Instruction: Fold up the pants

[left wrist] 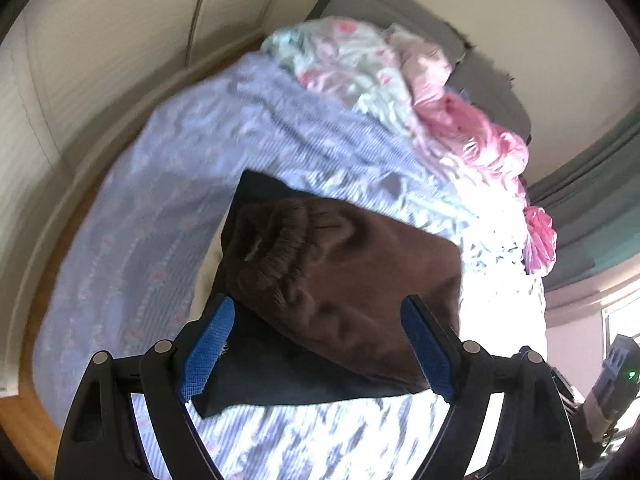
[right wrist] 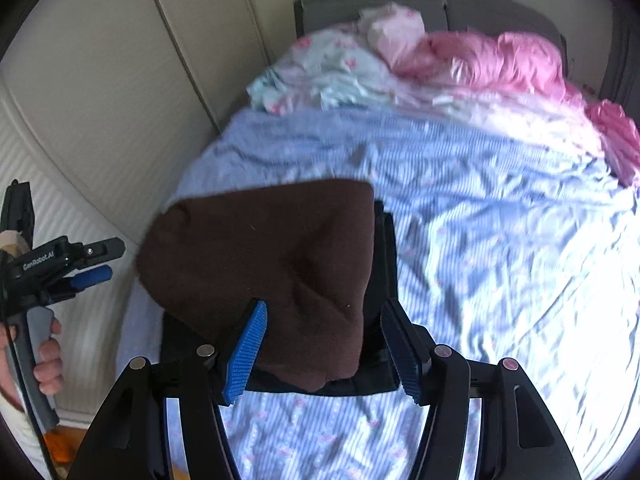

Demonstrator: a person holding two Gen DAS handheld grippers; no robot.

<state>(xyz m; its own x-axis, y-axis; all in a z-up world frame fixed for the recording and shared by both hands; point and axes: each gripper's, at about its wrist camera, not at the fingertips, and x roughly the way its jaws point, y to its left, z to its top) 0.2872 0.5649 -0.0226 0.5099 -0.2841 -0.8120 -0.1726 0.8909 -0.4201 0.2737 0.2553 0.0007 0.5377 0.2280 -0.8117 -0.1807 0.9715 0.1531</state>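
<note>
The brown pants (left wrist: 348,272) lie folded into a compact bundle on the bed, elastic waistband toward the left in the left wrist view. Under them is a flat folded dark garment (left wrist: 280,376). My left gripper (left wrist: 318,308) hovers above the bundle with its blue pads wide apart and nothing between them. In the right wrist view the same brown pants (right wrist: 272,248) rest on the dark garment (right wrist: 384,248). My right gripper (right wrist: 324,310) is above their near end, open, pads clear of the cloth. The left gripper (right wrist: 108,262) also shows at the left edge, held by a hand (right wrist: 48,364).
A blue striped sheet (right wrist: 480,240) covers the bed. Crumpled pink clothes (right wrist: 500,60) and floral clothes (right wrist: 320,72) are heaped at the far end against a grey headboard (right wrist: 360,4). A cream padded wall (right wrist: 100,100) runs along the left side, with a strip of wooden floor (left wrist: 24,420).
</note>
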